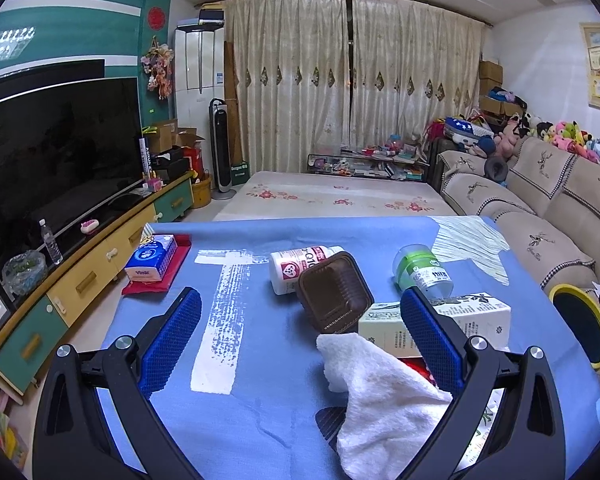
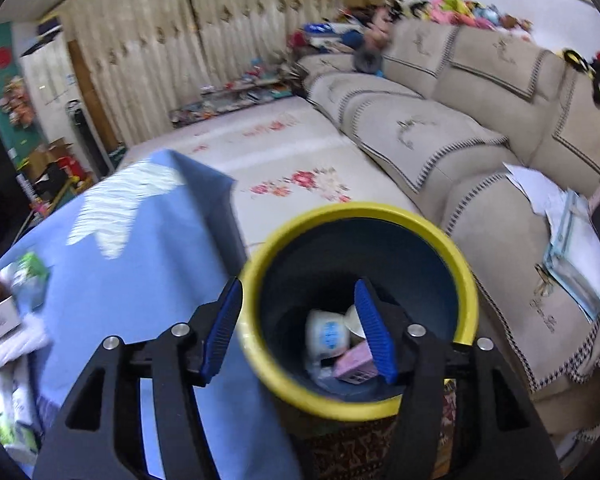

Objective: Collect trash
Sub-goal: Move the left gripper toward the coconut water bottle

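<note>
My left gripper (image 1: 300, 312) is open and empty above the blue-clothed table (image 1: 240, 392). Between and beyond its fingers lie a brown plastic tray (image 1: 334, 294), a white pill bottle (image 1: 296, 266), a green-labelled clear bottle (image 1: 422, 270), a cream carton (image 1: 476, 316) and a crumpled white tissue (image 1: 380, 396). My right gripper (image 2: 300, 304) is open and empty over the yellow-rimmed dark bin (image 2: 364, 404). Inside the bin lie a white cup (image 2: 326, 334) and a pink box (image 2: 354, 364). The bin also shows in the left wrist view (image 1: 580, 326), right of the table.
A tissue pack (image 1: 150, 258) on a red cloth sits at the table's far left corner. A beige sofa (image 2: 480, 152) runs along the right, with papers (image 2: 572, 248) on it. A TV and low cabinet (image 1: 84, 268) stand left. A floral mat (image 2: 284, 160) covers the floor beyond.
</note>
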`<state>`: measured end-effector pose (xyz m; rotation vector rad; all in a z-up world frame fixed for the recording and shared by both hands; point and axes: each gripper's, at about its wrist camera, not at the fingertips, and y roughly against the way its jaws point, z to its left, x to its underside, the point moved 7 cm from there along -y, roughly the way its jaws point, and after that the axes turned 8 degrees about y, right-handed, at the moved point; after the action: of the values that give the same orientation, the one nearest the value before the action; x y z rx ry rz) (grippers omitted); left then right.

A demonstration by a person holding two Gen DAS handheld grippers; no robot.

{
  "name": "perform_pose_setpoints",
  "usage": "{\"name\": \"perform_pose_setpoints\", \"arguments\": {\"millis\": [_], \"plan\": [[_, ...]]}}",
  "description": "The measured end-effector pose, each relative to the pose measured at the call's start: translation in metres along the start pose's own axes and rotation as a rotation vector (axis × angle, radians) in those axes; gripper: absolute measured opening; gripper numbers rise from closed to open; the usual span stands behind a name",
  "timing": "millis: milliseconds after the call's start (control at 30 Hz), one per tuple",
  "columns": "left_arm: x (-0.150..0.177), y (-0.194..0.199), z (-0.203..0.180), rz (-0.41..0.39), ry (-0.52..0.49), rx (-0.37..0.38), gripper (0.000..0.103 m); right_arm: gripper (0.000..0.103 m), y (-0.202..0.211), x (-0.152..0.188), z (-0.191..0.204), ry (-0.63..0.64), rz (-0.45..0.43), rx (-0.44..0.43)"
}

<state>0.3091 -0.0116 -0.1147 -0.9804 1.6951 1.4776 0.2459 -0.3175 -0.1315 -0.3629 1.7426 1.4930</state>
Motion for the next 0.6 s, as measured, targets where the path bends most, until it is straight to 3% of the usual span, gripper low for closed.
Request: {"name": "perform_pose_setpoints", "arguments": {"millis": [167, 500, 600], "plan": [[0.005, 0.001, -0.011, 0.03, -0.016, 0.053, 0.098, 0.056, 0.009, 0.005, 0.028, 0.044, 0.0, -0.048], [0.03, -0.01, -0.073, 0.274, -0.077, 0.284, 0.098, 0.056, 0.007, 0.012, 0.033, 0.042, 0.015, -0.08], [0.032, -0.01, -0.089, 0.306, -0.098, 0.301, 0.098, 0.056, 0.004, 0.014, 0.037, 0.039, 0.019, -0.095]]}}
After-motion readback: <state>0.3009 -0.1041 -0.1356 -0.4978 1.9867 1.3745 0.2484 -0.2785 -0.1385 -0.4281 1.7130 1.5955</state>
